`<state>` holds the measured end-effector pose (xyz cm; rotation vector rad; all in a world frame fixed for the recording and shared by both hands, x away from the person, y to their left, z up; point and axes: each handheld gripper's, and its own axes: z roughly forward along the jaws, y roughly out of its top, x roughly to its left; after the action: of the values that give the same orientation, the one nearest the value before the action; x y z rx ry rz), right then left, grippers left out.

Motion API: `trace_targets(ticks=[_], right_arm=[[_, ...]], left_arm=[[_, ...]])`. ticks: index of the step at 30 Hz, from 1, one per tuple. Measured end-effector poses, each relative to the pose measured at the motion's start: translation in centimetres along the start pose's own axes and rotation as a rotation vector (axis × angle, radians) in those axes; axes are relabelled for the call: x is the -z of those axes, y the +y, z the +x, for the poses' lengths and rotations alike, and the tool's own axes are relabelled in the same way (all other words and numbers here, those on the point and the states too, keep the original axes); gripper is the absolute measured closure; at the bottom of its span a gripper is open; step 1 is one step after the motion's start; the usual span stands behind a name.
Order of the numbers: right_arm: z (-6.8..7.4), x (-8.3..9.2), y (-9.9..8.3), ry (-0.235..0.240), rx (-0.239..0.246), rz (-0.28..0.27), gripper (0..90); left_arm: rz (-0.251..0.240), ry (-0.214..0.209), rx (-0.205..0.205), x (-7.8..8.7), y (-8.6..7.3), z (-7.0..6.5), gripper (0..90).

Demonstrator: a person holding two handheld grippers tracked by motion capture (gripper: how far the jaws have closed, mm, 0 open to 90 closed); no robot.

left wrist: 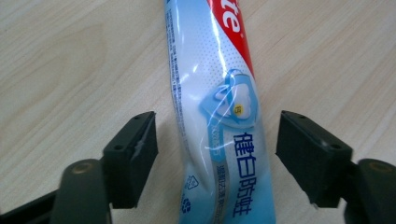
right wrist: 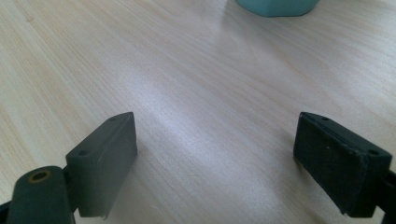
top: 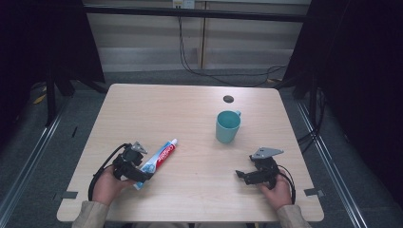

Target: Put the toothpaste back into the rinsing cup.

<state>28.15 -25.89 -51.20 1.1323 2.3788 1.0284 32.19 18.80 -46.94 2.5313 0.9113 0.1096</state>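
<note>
A blue, white and red toothpaste tube (top: 159, 159) lies on the wooden table (top: 190, 118), its white cap pointing up and to the right. My left gripper (top: 141, 173) sits over the tube's tail end. In the left gripper view the tube (left wrist: 219, 121) runs between the two black jaws, with a gap on each side; the pads (left wrist: 135, 154) do not touch it. A teal mug (top: 227, 126) stands right of centre. My right gripper (top: 243, 175) rests at the front right, and in the right gripper view it (right wrist: 215, 158) stands open over bare wood, with the mug (right wrist: 275, 5) ahead.
A small dark round hole (top: 228, 99) sits in the table behind the mug. Cables trail from both grippers toward the front edge. Dark floor and metal rails surround the table on the left and right.
</note>
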Motion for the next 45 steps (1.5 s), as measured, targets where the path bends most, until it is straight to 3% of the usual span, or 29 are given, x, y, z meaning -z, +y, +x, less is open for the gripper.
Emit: trace_targets(ticks=[2,5,13,19,21,25,29,33,35,38,43,44,45], right_arm=[[0.0,0.0,0.0,0.000,-0.001,0.000,13.0],[0.0,0.0,0.0,-0.001,0.001,0.000,12.9],[0.0,0.0,0.0,-0.001,0.000,0.000,12.9],[0.0,0.0,0.0,-0.001,0.000,0.000,12.9],[0.0,0.0,0.0,-0.001,-0.001,0.000,12.9],[0.0,0.0,0.0,-0.002,0.001,0.000,12.9],[0.0,0.0,0.0,-0.002,0.001,-0.001,12.9],[0.0,0.0,0.0,-0.003,0.002,0.000,12.9],[0.0,0.0,0.0,-0.003,0.001,0.001,12.9],[0.0,0.0,0.0,-0.002,0.001,0.000,12.9],[0.0,0.0,0.0,-0.005,-0.001,0.002,12.8],[0.0,0.0,0.0,-0.006,-0.001,0.002,12.7],[0.1,0.0,0.0,-0.008,-0.003,0.003,12.7]], left_arm=[[0.005,0.018,-0.011,0.0,0.3,0.0,31.6],[0.014,0.009,0.004,-0.1,0.5,0.0,31.3],[0.104,0.034,0.013,-1.1,1.7,-0.5,32.0],[0.128,0.043,0.006,-1.4,1.9,-0.7,36.0],[0.148,0.046,0.018,-1.3,2.1,-0.6,41.7],[0.207,0.062,0.058,-1.5,2.9,-0.8,44.3],[0.241,0.067,0.069,-1.5,3.3,-0.8,48.1],[0.254,0.063,0.063,-1.4,3.4,-0.9,55.7],[0.259,0.031,0.064,-1.2,3.4,-0.5,59.1],[0.240,0.014,0.067,-0.7,3.4,-0.3,73.2],[0.236,0.021,0.037,-0.4,3.5,-0.4,75.2],[0.251,0.038,0.016,-0.4,3.6,-0.6,75.3],[0.244,0.046,0.021,-0.4,3.7,-0.7,75.4]])
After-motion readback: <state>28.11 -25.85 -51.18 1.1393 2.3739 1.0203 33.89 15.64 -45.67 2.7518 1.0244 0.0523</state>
